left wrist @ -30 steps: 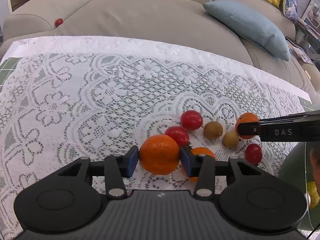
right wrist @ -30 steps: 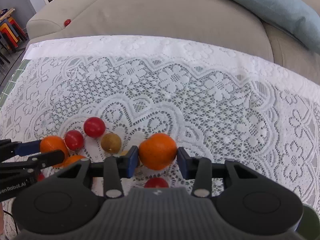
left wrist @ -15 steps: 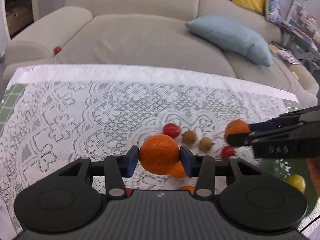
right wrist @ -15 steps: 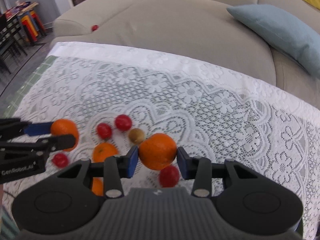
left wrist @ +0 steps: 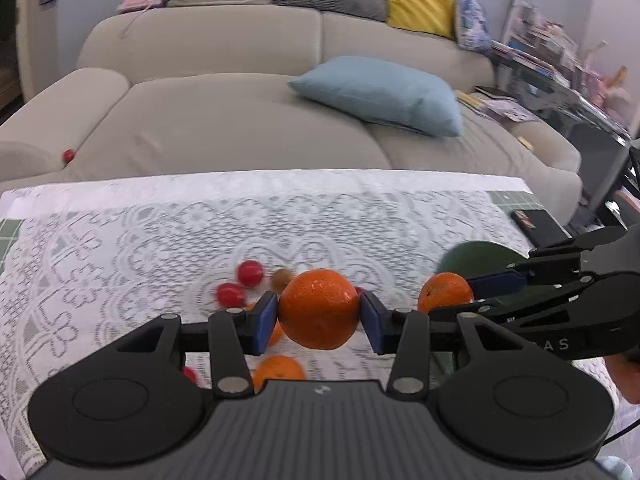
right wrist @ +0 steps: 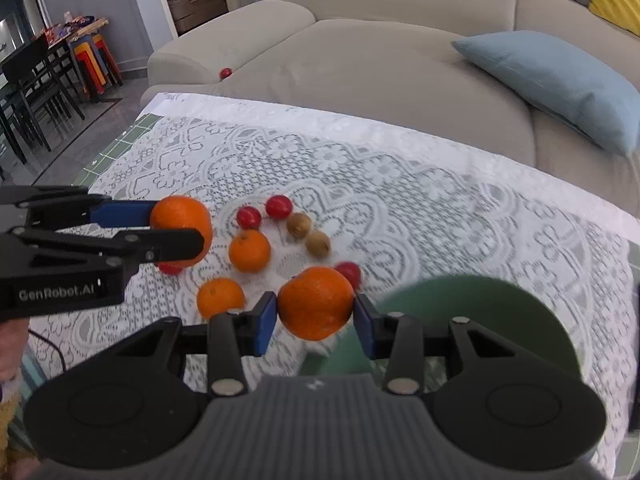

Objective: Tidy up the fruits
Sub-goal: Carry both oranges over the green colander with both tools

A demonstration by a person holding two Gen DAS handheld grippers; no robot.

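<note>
Counter (right wrist: pixel 460 184) with lace cloth. Green bowl (right wrist: pixel 472 312) near right, just under and right of right tongs (right wrist: pixel 316 316), the nearer ones, pinching an orange (right wrist: pixel 314 302). Left tongs (left wrist: pixel 318 316) pinching another orange (left wrist: pixel 318 308), bowl to its right. Oranges round, no long axis. Loose fruits lie left-center.
</note>
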